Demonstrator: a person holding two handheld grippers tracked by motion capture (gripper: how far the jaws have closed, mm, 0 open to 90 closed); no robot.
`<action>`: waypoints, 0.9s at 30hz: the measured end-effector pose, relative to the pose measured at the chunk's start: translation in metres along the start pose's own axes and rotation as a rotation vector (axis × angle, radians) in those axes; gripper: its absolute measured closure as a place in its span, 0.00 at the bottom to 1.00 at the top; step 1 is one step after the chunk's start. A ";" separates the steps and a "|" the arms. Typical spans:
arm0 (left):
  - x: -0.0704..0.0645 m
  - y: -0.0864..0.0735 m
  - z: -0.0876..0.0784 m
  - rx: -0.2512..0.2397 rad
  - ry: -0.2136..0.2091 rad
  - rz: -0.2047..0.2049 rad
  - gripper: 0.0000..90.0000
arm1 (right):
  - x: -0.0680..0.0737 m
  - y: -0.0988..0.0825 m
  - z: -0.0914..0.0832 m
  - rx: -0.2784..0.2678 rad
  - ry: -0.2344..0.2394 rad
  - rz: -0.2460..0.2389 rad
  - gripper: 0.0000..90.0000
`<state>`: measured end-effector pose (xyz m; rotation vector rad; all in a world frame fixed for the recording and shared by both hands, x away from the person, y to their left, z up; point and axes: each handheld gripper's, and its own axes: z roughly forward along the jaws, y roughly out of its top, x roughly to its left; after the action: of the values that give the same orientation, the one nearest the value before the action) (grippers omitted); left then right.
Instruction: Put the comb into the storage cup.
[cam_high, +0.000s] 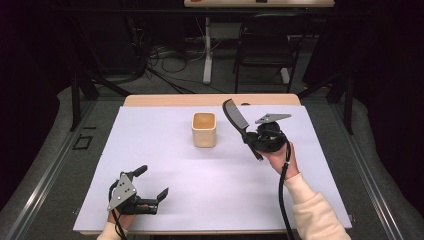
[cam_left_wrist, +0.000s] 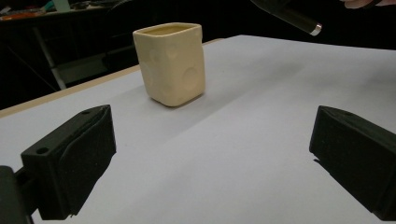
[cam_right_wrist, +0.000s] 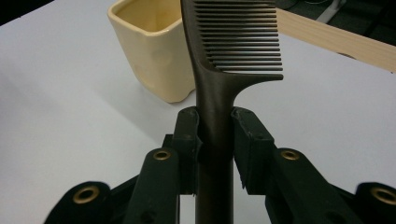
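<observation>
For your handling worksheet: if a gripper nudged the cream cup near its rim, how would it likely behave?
The cream cup looks glazed, so probably hard, smooth and somewhat slippery. It stands taller than wide on the white table cover, so a rim push might tip it; a low push would likelier slide it.

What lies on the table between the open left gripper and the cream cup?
Nothing: between the left gripper and the cream cup there is bare white table cover, as the high view and the left gripper view show.

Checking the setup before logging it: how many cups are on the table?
1: the cream cup stands upright on the white sheet, left of the comb held by the right gripper.
</observation>
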<state>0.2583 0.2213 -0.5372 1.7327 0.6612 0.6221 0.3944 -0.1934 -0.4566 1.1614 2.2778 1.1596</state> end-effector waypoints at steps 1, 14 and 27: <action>0.000 0.000 0.000 0.000 0.000 0.000 0.00 | 0.000 0.001 0.000 -0.002 0.000 0.002 0.80; 0.000 0.000 0.000 -0.002 0.001 0.000 0.00 | 0.004 0.014 0.005 -0.011 -0.004 -0.028 0.80; 0.000 0.000 0.000 -0.002 0.003 0.000 0.00 | 0.004 0.021 0.013 -0.017 -0.004 -0.038 0.80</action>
<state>0.2580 0.2213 -0.5372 1.7299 0.6626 0.6255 0.4107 -0.1763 -0.4482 1.1086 2.2731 1.1589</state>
